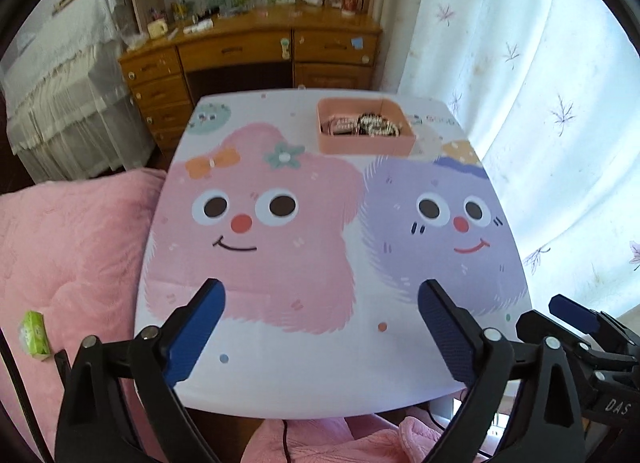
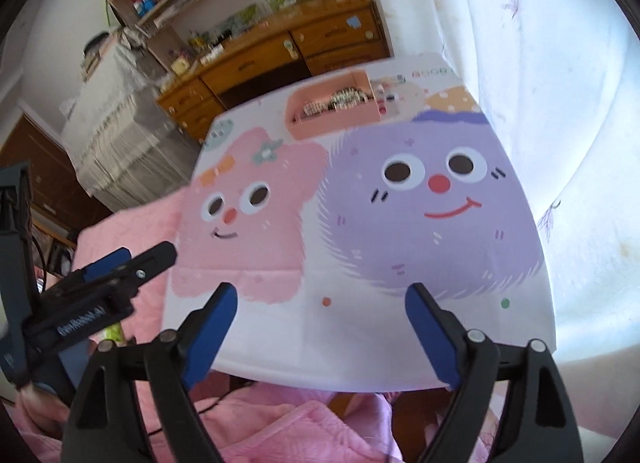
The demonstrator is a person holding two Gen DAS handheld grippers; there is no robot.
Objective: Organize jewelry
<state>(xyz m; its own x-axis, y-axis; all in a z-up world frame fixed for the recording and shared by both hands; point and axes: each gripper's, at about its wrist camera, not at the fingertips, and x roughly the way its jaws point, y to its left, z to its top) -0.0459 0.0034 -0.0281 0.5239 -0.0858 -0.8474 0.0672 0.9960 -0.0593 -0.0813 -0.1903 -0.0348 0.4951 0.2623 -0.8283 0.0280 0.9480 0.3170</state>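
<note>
A pink rectangular tray point(image 1: 366, 145) stands at the far right of the cartoon-printed table point(image 1: 320, 363). Beaded jewelry point(image 1: 374, 125) lies inside it. The tray also shows in the right wrist view point(image 2: 332, 123), blurred, with the jewelry point(image 2: 340, 99) in it. My left gripper point(image 1: 320, 295) is open and empty over the table's near edge. My right gripper point(image 2: 320, 299) is open and empty, also over the near edge, far from the tray. Each gripper shows at the edge of the other's view.
A pink quilt point(image 1: 60, 243) lies left of and below the table. A wooden desk point(image 1: 248, 51) with clutter stands behind the table. A white floral curtain point(image 1: 540, 103) hangs to the right. A small green packet point(image 1: 34, 333) lies on the quilt.
</note>
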